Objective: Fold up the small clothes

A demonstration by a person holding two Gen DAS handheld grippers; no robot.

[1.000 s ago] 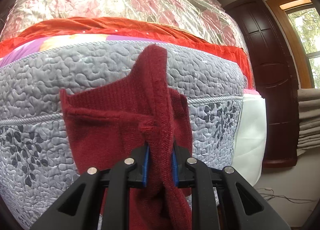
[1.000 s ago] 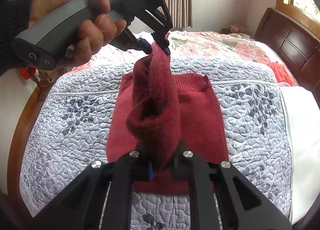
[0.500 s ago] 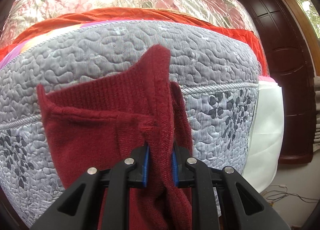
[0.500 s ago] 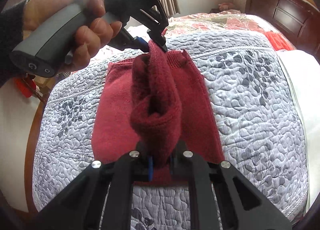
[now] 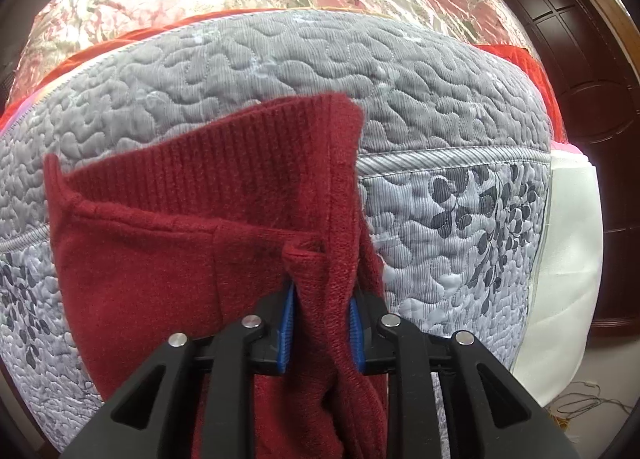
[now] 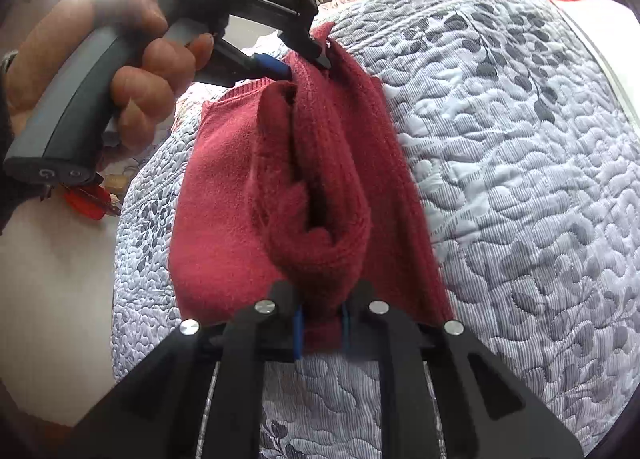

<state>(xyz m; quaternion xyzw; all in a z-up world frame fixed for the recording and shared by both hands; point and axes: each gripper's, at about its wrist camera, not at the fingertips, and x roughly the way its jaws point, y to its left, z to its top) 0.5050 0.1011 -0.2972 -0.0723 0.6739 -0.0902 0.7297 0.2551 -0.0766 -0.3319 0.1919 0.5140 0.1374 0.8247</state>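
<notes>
grey quilt [image 6: 520, 179] bare to the right; left hand [image 6: 120, 71] and red sweater [image 6: 224, 195] crowd the left

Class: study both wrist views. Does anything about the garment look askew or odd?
Yes. The dark red knitted garment is bunched into a thick roll between the left claw and right claw, not laid in a flat fold.

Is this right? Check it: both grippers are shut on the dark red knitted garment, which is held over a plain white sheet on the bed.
Not quite. Both the left gripper and the right gripper are shut on the dark red knitted garment, but what lies under it is a grey quilted bedspread with a leaf print, not a plain white sheet. The right wrist view shows this.
</notes>
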